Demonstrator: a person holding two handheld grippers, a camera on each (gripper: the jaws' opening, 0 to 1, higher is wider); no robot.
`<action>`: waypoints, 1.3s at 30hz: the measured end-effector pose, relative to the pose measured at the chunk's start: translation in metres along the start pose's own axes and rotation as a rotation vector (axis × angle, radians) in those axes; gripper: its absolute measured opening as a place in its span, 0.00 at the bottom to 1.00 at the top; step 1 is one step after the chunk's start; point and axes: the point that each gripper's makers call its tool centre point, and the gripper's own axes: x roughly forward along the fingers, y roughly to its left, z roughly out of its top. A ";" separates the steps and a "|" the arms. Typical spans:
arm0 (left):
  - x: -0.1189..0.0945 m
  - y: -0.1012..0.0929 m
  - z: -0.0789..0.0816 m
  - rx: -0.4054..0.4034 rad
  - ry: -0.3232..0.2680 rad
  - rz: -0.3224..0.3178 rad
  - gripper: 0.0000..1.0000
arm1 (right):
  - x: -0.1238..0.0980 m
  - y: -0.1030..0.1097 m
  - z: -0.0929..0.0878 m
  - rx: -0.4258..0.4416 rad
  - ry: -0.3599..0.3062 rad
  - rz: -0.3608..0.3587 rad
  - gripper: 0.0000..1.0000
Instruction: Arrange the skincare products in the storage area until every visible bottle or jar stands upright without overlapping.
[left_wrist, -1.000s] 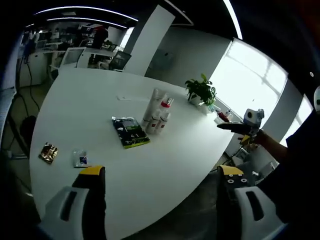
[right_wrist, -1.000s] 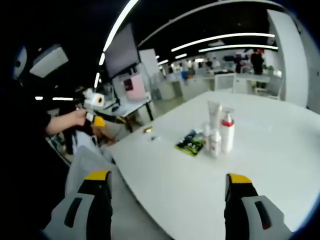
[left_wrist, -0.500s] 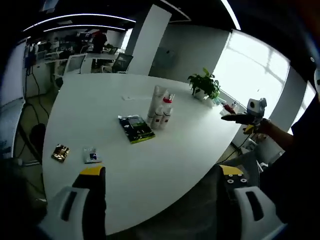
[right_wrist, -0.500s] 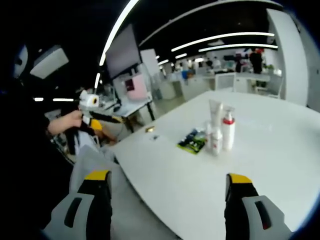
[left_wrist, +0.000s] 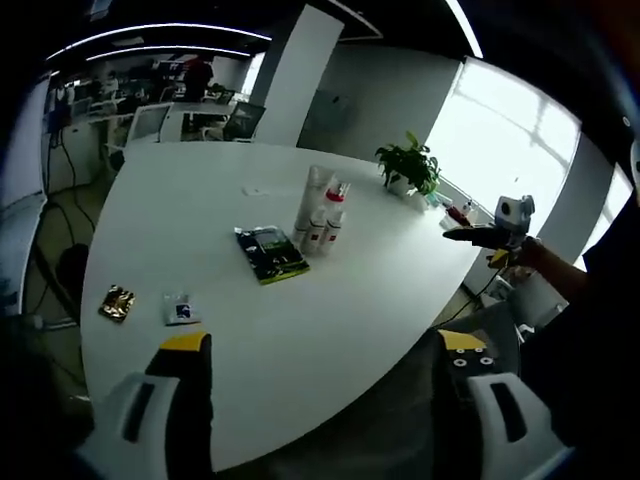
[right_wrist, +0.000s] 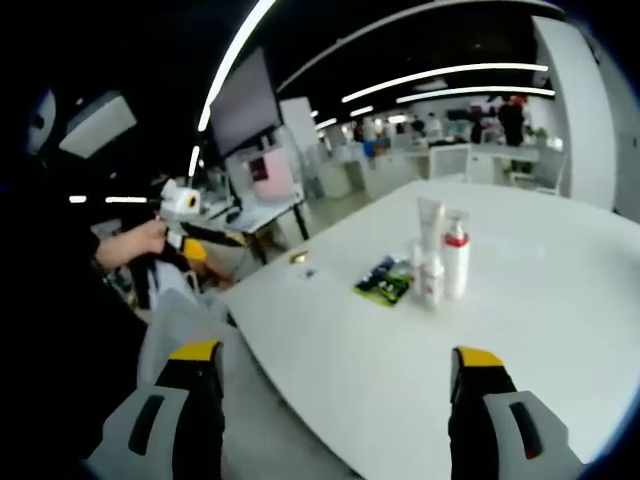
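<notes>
Approach step, by judgement. Left hand-held gripper (left_wrist: 320, 385) and right hand-held gripper (right_wrist: 335, 400), jaws apart and empty, hang off the near edge of the table (left_wrist: 330, 320). The bottles (left_wrist: 320, 215) stand upright, clustered mid-table beside a dark packet (left_wrist: 265, 255). Next: reach in over the bare tabletop in front; a plant (left_wrist: 405, 170) stands near the far edge.

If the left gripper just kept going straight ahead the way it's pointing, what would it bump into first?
Probably the white table: the open left gripper hangs off its near edge, nothing between. Farther along that line lie the dark green packet and the upright skincare bottles, though depth is hard to judge.
</notes>
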 end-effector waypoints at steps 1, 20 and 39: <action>0.000 0.001 0.000 -0.001 0.002 0.001 0.86 | 0.000 0.000 0.000 0.001 -0.002 -0.001 0.96; 0.018 0.052 -0.008 -0.239 -0.067 0.070 0.68 | 0.015 -0.014 -0.006 0.033 0.035 -0.007 0.96; 0.054 0.117 -0.031 -0.167 0.068 0.210 0.62 | 0.034 -0.028 -0.014 0.081 0.074 -0.018 0.96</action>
